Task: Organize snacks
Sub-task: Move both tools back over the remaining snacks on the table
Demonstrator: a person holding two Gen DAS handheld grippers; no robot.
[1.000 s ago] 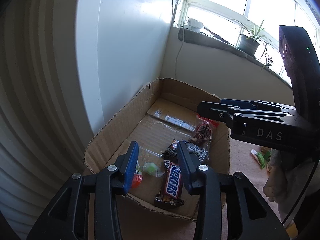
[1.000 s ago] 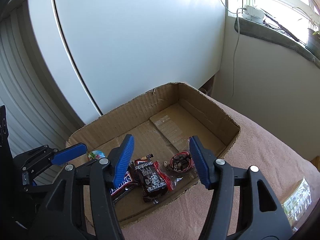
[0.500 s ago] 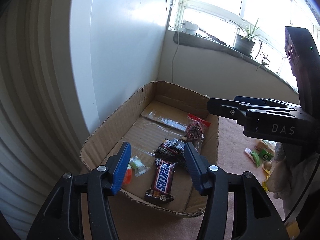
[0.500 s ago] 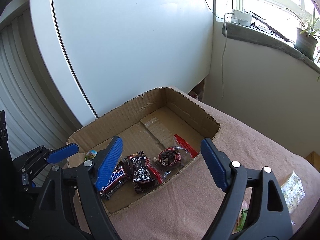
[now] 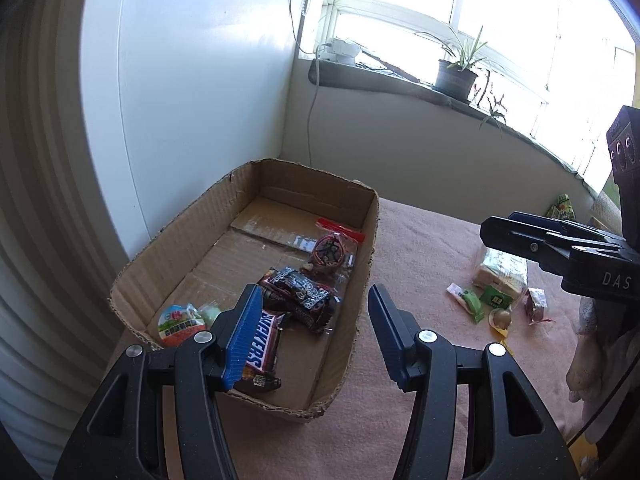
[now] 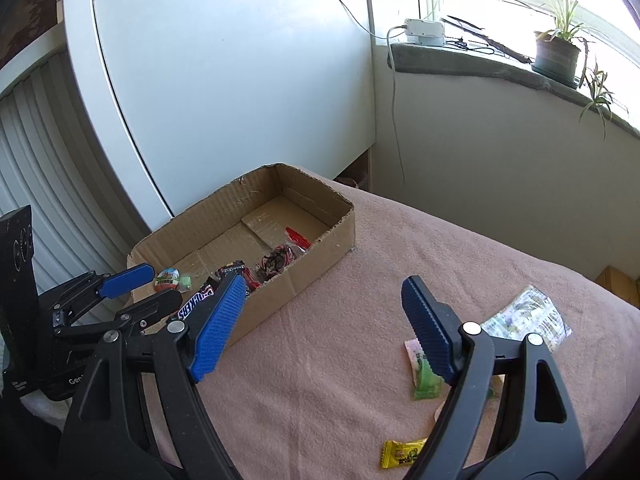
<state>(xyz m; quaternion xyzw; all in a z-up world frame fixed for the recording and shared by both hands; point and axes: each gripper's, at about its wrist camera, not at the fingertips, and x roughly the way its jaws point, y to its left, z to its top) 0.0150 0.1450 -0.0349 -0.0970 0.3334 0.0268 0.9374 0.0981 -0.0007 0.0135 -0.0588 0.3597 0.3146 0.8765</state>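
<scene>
A shallow cardboard box stands on the pink cloth. It holds a Snickers bar, a dark wrapped snack, a clear bag with a red seal and an egg-shaped candy. My left gripper is open and empty above the box's near end. My right gripper is open and empty over the cloth to the right of the box. Loose snacks lie on the cloth: a pale packet, a green candy and a yellow candy.
A white cabinet stands behind the box. A window sill with a potted plant and a white adapter runs along the back. The cloth lies between the box and the loose snacks.
Both grippers have drawn back from the box and opened wider. The right gripper has swung right, so the loose snacks on the cloth now show.
</scene>
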